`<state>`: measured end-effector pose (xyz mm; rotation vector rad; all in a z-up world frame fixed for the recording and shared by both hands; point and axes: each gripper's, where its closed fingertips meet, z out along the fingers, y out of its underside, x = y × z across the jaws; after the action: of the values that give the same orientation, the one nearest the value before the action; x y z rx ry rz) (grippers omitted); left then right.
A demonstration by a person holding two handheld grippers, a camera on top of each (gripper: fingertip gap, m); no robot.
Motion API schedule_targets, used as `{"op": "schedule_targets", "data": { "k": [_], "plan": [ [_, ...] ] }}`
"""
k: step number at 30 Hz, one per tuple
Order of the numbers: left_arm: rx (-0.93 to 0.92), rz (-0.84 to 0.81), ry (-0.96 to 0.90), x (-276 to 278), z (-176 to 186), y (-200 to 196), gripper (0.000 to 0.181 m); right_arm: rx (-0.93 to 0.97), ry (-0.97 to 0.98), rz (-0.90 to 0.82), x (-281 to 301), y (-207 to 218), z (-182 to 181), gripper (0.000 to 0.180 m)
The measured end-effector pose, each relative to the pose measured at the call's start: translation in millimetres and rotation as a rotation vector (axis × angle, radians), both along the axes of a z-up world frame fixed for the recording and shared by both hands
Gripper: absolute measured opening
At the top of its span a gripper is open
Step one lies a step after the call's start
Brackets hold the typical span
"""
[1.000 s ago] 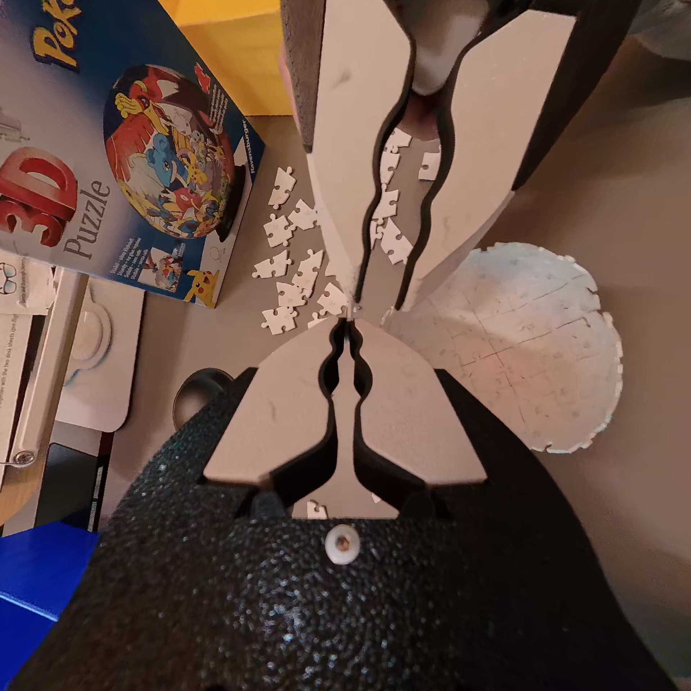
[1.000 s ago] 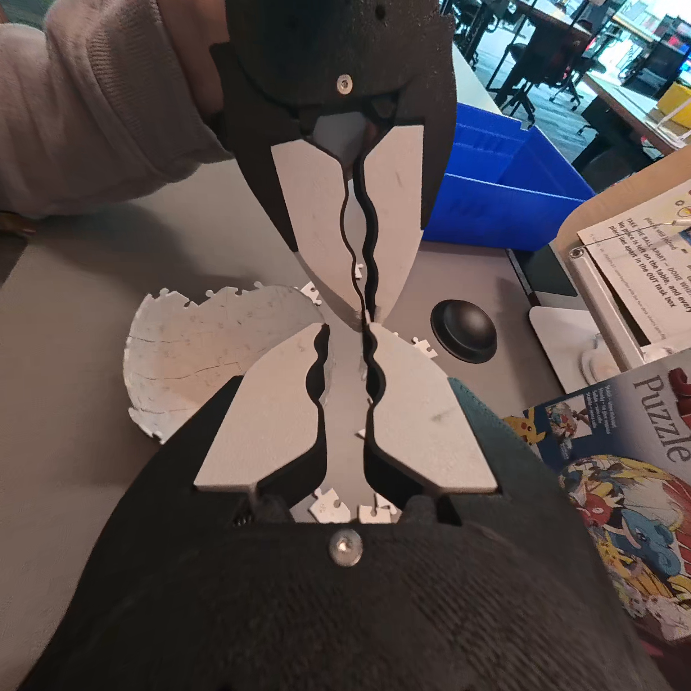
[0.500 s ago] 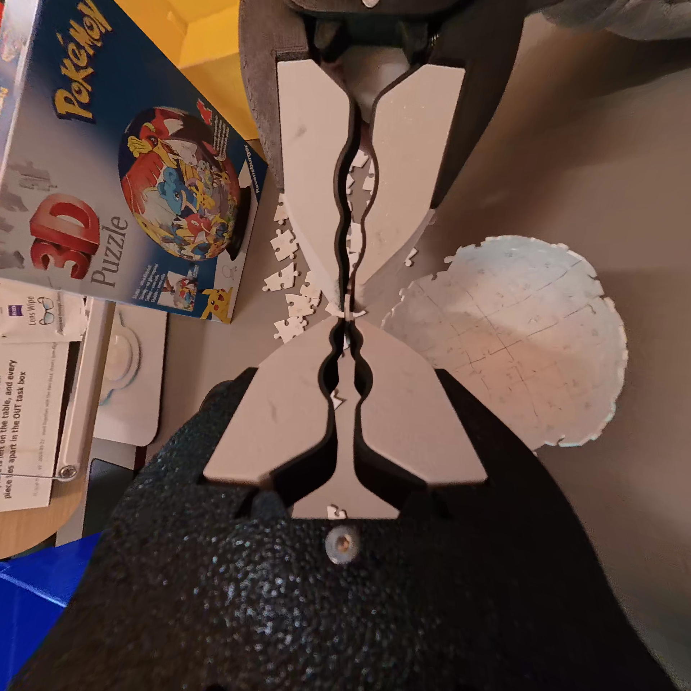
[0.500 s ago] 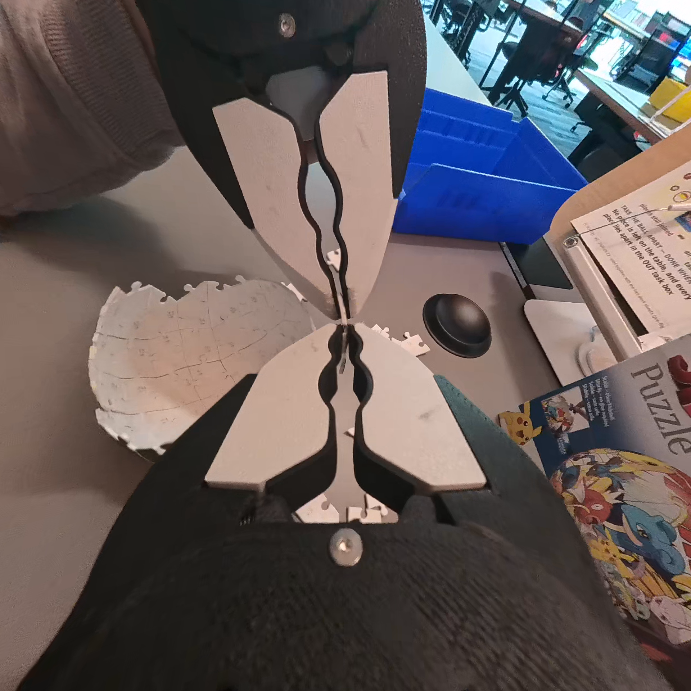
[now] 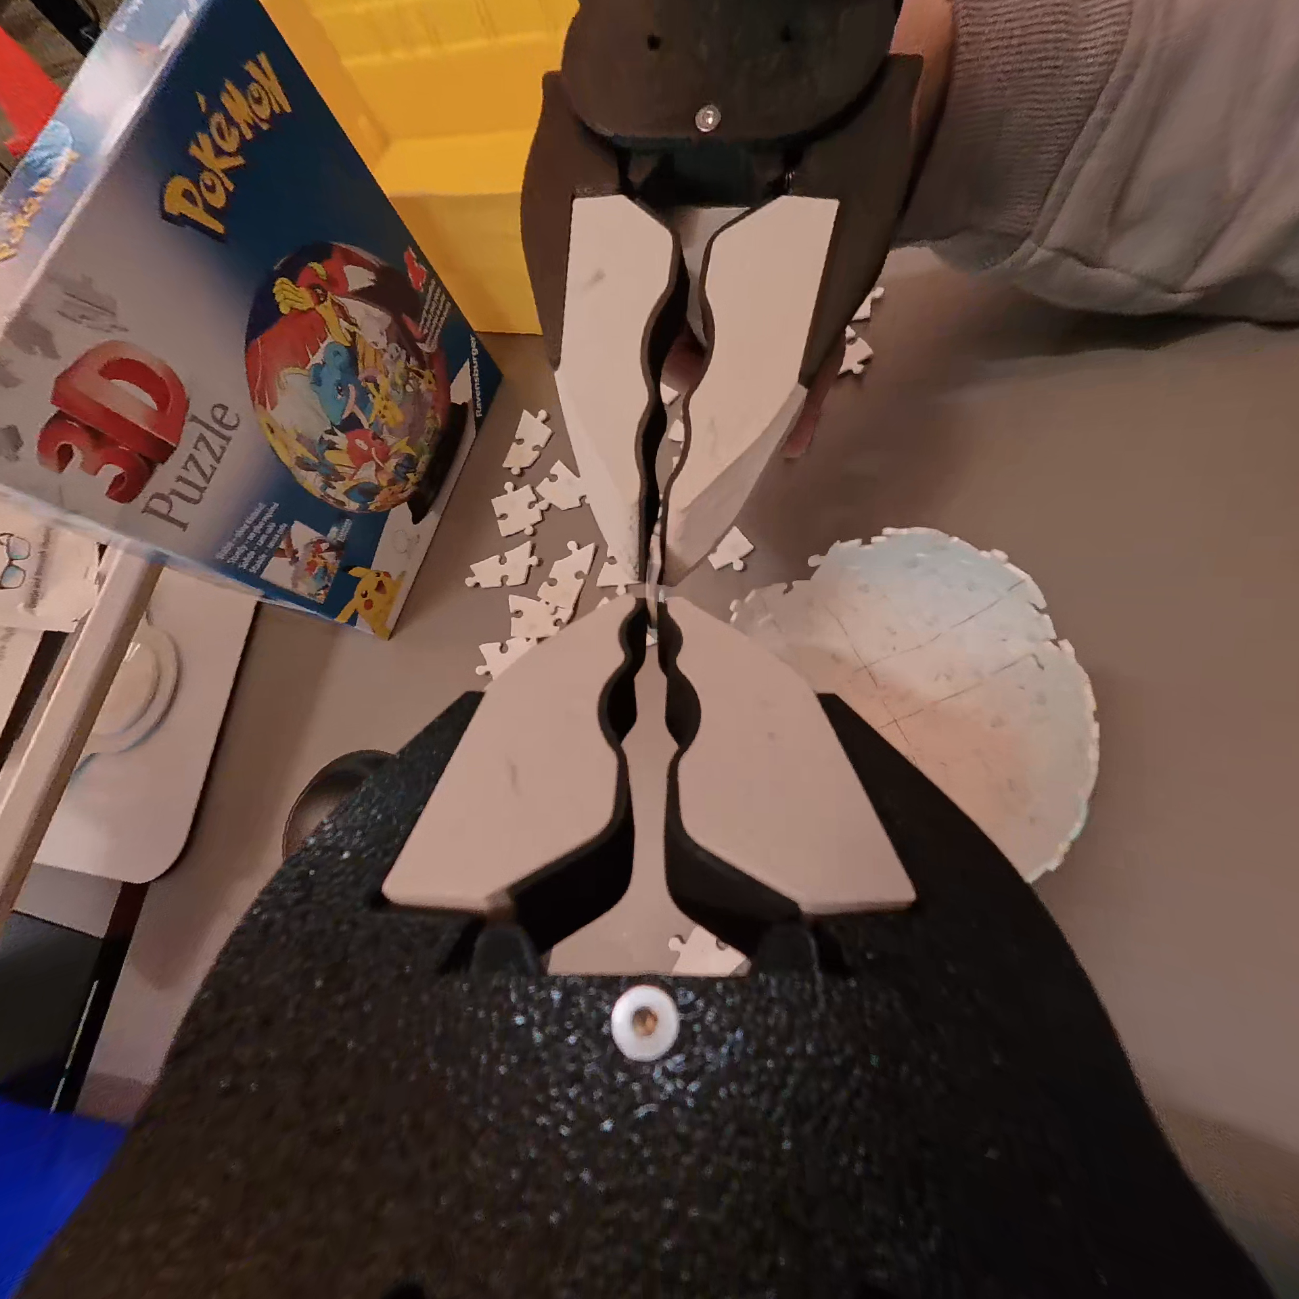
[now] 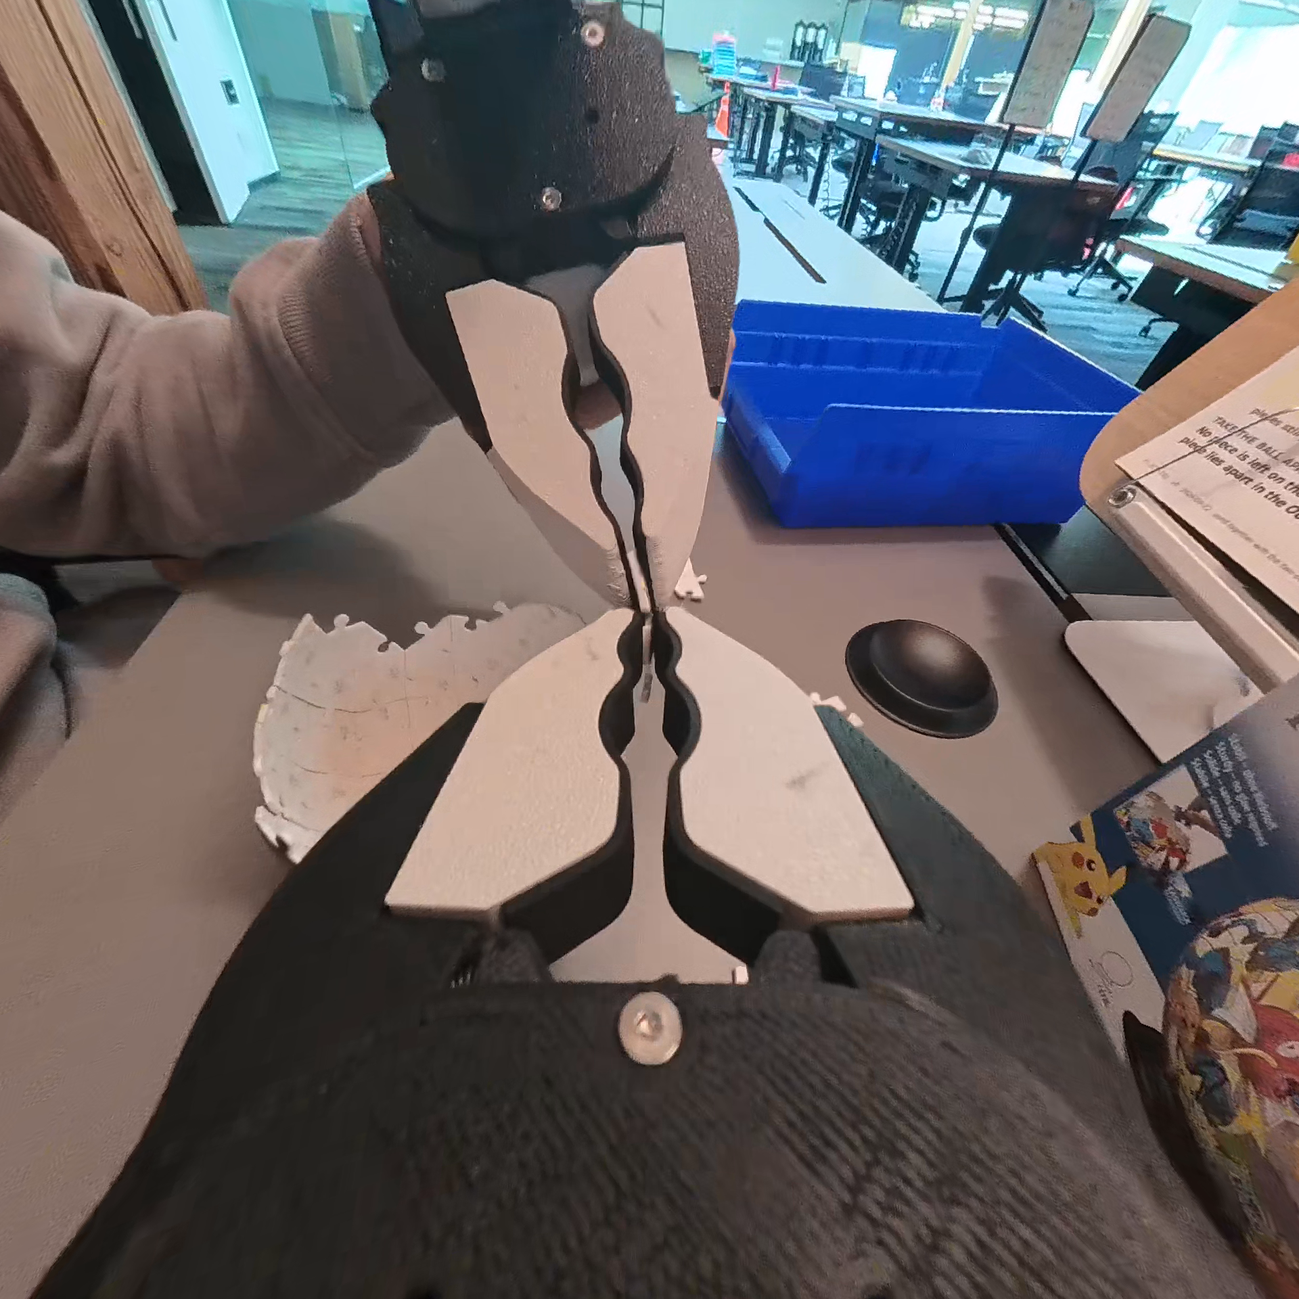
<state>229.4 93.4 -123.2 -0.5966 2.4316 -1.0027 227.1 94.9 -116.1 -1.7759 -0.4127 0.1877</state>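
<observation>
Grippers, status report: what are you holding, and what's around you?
Left gripper and right gripper shut tip to tip on small white puzzle piece. Half-dome puzzle shell beside. Loose pieces on table below, puzzle box nearby.

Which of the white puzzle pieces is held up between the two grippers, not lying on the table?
The small piece pinched edge-on between both closed gripper tips; the other loose pieces lie flat on the table.

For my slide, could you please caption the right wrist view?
Both tools, right and left, pinch small white puzzle pieces tip to tip above a half-shell.
</observation>
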Motion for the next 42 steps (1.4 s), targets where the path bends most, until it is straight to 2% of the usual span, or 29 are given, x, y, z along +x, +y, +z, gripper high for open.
{"op": "schedule_targets", "data": {
  "k": [4,7,10,12,15,19,25,31,37,42],
  "plan": [
    [-0.005,0.008,0.046,1.2,-6.6,0.5,0.002,-0.020,-0.043,0.015,0.0,-1.9,-7.0,0.005],
    [0.040,0.020,0.040,3.5,-11.9,7.1,0.002,-0.015,-0.072,-0.031,4.8,-1.6,-4.9,0.033],
    [0.024,0.007,0.025,3.7,-9.1,4.4,0.002,-0.029,-0.028,-0.038,5.3,0.5,-6.5,0.039],
    [0.029,0.001,0.024,3.3,-10.0,3.5,0.002,-0.051,-0.028,-0.021,3.0,1.6,-12.8,0.038],
    [0.066,-0.003,0.019,3.0,-13.2,4.3,0.002,-0.061,-0.062,-0.022,2.7,2.1,-15.9,0.018],
    [0.091,0.001,0.022,3.9,-16.9,4.4,0.002,-0.054,-0.054,-0.012,2.3,0.7,-12.9,0.003],
    [0.098,0.008,0.040,3.7,-20.7,3.4,0.002,-0.077,-0.109,-0.030,4.1,1.6,-19.0,0.007],
    [0.102,0.035,0.075,3.7,-27.3,2.7,0.002,-0.125,-0.158,-0.032,4.4,2.4,-28.0,0.002],
    [0.116,0.032,0.147,-12.3,-29.6,4.7,0.027,-0.114,-0.128,-0.047,11.6,0.5,-26.1,0.002],
    [0.209,0.094,0.237,-12.0,-51.1,13.9,0.024,-0.119,-0.122,-0.029,5.5,0.1,-24.2,0.002]
  ]
}}
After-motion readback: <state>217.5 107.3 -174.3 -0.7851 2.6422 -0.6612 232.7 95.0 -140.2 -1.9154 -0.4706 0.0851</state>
